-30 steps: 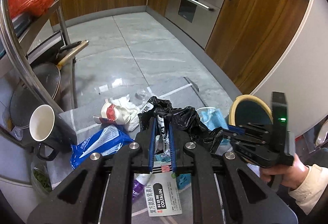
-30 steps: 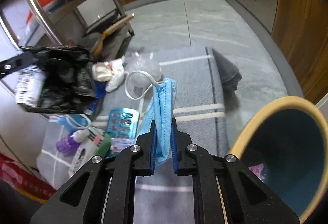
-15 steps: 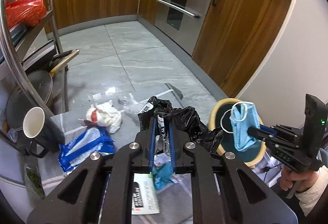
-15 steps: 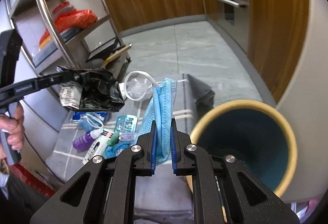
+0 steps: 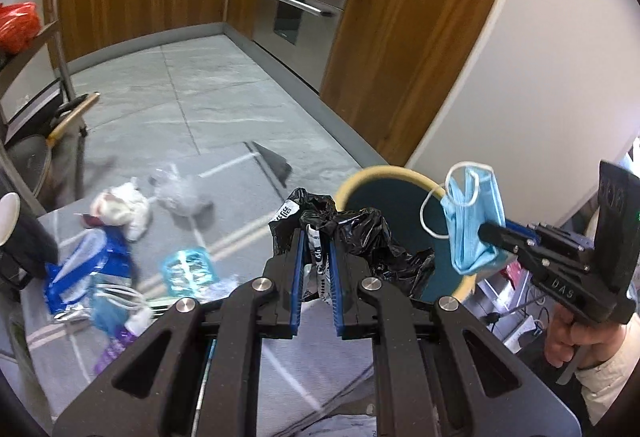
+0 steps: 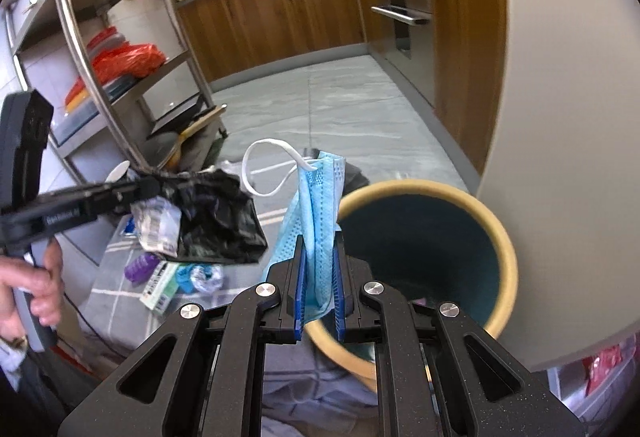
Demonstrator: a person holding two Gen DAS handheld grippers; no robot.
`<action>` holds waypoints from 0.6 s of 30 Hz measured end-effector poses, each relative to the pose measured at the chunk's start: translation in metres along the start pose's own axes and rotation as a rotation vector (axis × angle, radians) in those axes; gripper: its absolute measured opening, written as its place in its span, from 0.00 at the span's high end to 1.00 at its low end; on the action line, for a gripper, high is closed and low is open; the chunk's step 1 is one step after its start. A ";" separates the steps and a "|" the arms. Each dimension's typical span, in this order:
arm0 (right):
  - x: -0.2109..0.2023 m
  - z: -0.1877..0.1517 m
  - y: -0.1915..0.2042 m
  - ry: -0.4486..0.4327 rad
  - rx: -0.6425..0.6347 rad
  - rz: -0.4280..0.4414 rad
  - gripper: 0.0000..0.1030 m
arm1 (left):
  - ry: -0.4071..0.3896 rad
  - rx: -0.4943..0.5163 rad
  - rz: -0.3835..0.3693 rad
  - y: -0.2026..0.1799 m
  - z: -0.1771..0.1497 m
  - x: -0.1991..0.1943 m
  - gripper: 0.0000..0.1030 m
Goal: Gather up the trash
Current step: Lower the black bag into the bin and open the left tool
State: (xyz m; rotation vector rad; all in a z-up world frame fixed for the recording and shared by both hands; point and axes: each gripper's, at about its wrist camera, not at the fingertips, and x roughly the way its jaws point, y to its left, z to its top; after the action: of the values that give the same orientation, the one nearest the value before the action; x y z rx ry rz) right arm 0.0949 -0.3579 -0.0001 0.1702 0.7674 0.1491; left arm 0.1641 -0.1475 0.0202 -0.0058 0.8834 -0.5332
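Trash bin (image 6: 502, 237), teal inside with a yellow rim, stands on a grey striped rug (image 5: 248, 233) beside a white wall, its mouth open upward. The right claw (image 6: 319, 269) is closed on a blue surgical mask (image 6: 320, 205); the mask hangs folded between the blue-lined fingers, its white ear loop arching up to the left, and it sits above the near rim of the bin. In the left wrist view the same mask (image 5: 474, 217) shows clamped at the tip of the right claw (image 5: 490, 233), over the bin (image 5: 384, 177). The left claw (image 5: 316, 249) is closed on a crumpled black plastic bag (image 5: 368, 237) with a printed white label, held in the air just left of the bin; the right wrist view shows this bag (image 6: 220, 217) at the end of the left claw (image 6: 150, 187). Remaining litter lies on the rug: a blue wipes packet (image 5: 100, 265), a blister pack (image 5: 188, 269), a crumpled white tissue wad (image 5: 124, 209), and a purple bottle (image 6: 140, 267).
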 end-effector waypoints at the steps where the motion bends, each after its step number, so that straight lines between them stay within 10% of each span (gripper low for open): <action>1: -0.003 -0.001 -0.005 -0.005 0.006 -0.008 0.88 | 0.004 0.006 -0.004 -0.007 -0.002 0.005 0.89; 18: -0.021 -0.015 -0.057 -0.030 0.106 -0.086 0.88 | 0.105 0.098 -0.047 -0.084 -0.017 0.098 0.89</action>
State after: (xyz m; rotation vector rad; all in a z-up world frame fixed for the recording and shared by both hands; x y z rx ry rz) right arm 0.0740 -0.4162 -0.0084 0.2394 0.7521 0.0241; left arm 0.1647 -0.2604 -0.0442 0.0914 0.9601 -0.6253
